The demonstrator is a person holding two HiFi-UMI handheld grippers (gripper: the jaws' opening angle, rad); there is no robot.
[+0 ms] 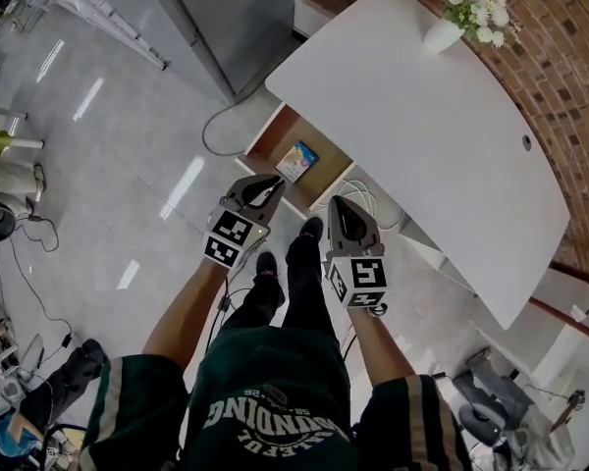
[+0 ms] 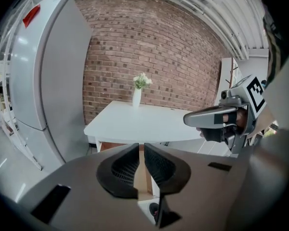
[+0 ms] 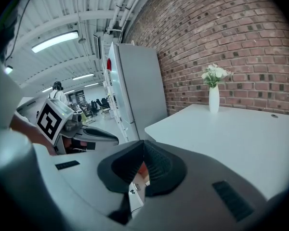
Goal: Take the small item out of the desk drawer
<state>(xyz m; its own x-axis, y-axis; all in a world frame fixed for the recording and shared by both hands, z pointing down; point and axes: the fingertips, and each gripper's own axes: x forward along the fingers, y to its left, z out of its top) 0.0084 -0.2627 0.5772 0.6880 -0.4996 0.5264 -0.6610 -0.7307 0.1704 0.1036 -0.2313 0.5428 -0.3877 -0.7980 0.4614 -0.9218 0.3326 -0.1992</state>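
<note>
The white desk (image 1: 422, 116) has its wooden drawer (image 1: 278, 133) pulled out, and a small blue and white item (image 1: 297, 160) lies inside it. My left gripper (image 1: 273, 182) hovers just in front of the drawer, shut, nothing between its jaws. My right gripper (image 1: 336, 204) is level with it on the right, shut and holding nothing too. In the left gripper view the left gripper (image 2: 141, 147) points at the desk (image 2: 139, 121), with the right gripper (image 2: 216, 117) beside it. The right gripper view has the right gripper (image 3: 143, 144) low in the middle.
A white vase of flowers (image 1: 447, 32) stands at the desk's far end by the brick wall (image 1: 560, 57). A tall grey fridge (image 1: 226, 18) stands left of the desk. A cable (image 1: 216, 126) loops on the floor by the drawer. An office chair (image 1: 491, 400) is at the lower right.
</note>
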